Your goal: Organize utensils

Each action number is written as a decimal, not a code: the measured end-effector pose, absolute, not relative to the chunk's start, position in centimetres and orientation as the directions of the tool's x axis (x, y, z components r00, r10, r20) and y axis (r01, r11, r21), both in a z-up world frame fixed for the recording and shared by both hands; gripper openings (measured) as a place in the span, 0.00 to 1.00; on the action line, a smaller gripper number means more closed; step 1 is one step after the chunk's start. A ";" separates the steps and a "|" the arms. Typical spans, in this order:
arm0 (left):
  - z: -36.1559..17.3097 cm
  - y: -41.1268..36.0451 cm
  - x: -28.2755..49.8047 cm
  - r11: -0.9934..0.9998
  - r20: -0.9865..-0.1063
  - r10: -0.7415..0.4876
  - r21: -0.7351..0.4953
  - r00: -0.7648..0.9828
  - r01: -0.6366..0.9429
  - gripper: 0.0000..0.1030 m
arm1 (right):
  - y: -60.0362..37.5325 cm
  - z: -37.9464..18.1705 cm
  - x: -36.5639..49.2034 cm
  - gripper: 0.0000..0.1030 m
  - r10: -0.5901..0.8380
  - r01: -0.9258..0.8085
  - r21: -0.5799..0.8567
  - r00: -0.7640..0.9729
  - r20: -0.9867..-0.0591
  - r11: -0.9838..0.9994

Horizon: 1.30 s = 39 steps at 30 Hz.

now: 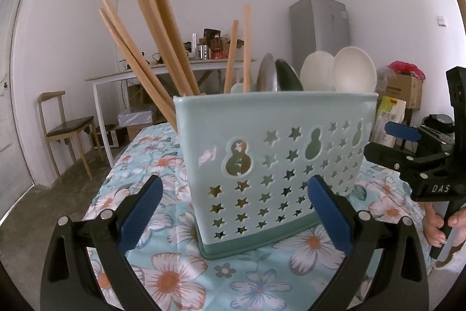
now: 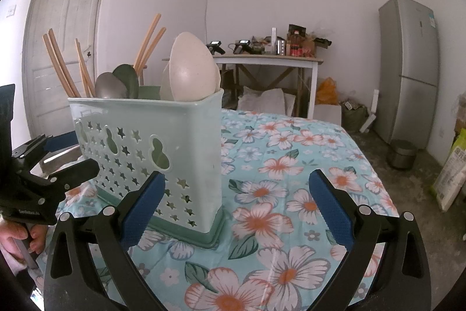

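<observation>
Grippers [image 1: 236,212] [image 2: 236,209] agape, level beside caddy [image 1: 271,159]

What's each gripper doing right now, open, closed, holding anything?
Left gripper: open, holding nothing, fingers in front of the utensil caddy.
Right gripper: open, holding nothing, beside the caddy.

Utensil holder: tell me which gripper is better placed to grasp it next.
Left. The left gripper is open and squarely faces the utensil holder. The right gripper, also open, faces mostly bare tablecloth, with the holder off to its left.
</observation>
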<state>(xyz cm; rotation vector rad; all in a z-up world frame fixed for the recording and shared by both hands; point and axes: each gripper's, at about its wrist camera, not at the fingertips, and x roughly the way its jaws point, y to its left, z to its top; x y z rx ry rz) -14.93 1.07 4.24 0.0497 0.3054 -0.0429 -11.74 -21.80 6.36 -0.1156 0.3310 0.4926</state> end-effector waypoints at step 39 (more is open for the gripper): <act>4.3 -0.2 -15.3 0.996 -0.293 0.025 0.090 0.956 0.002 0.95 | -21.4 6.4 -12.1 0.92 0.439 -0.478 -0.042 0.836 -0.329 0.877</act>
